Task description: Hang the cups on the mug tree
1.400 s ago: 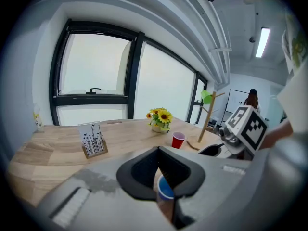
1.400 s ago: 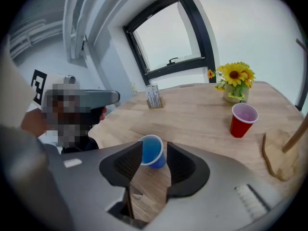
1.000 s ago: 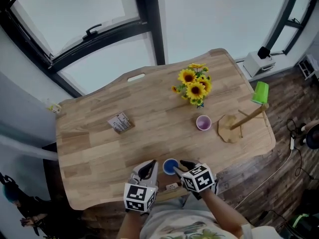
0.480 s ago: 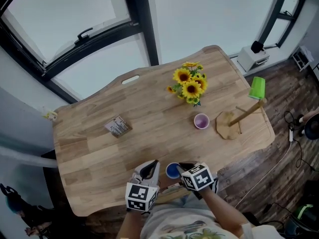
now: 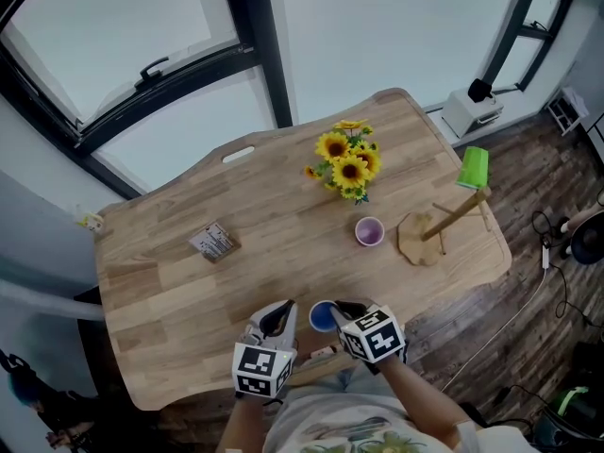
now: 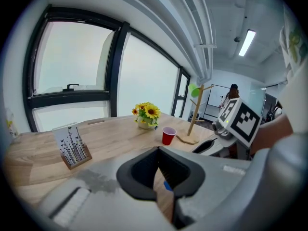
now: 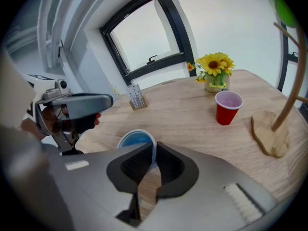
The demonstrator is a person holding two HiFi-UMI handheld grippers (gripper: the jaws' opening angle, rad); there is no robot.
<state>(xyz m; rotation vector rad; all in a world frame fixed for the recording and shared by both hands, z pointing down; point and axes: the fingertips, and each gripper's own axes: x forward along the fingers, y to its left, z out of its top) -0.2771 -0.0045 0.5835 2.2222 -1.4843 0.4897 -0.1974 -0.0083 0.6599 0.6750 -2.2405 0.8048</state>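
sunflowers: mid table | card stand: left of sunflowers

A pale wooden table fills mid-frame. Dark-framed windows span the top, bright with daylight. Dark plank floor lies lower right. The left gripper view shows a ceiling strip light upper right.

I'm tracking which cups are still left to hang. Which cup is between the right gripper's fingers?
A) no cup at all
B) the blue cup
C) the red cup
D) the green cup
B: the right gripper has just closed on the rim of the blue cup, while the green cup hangs on the mug tree and the red cup stands on the table.
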